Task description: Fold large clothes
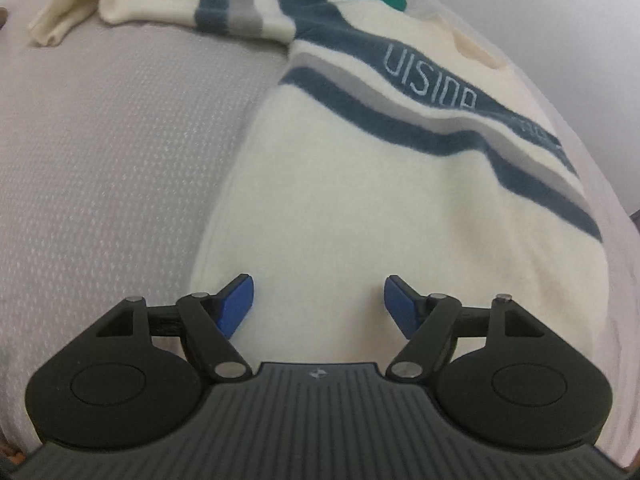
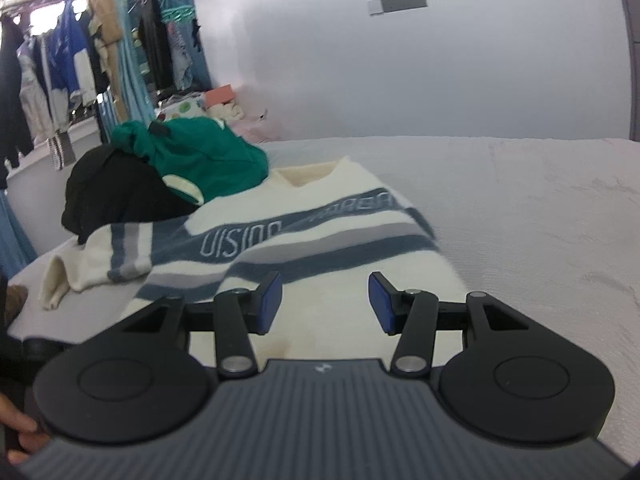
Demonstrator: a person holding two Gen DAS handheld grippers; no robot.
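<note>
A cream sweater point(image 1: 360, 184) with blue and grey stripes and the word "VISION" lies spread on a bed; it also shows in the right wrist view point(image 2: 328, 224). One sleeve point(image 1: 120, 0) stretches out to the left, also seen in the right wrist view point(image 2: 100, 256). My left gripper point(image 1: 319, 304) is open, hovering over the sweater's lower cream part near its left edge. My right gripper point(image 2: 325, 300) is open above the sweater's lower part, holding nothing.
The bed has a grey textured cover point(image 1: 100, 160), also in the right wrist view point(image 2: 540, 220). A pile of green point(image 2: 208, 152) and black point(image 2: 112, 192) clothes lies by the sweater's shoulder. Hanging clothes point(image 2: 60, 72) and a white wall point(image 2: 400, 60) stand behind.
</note>
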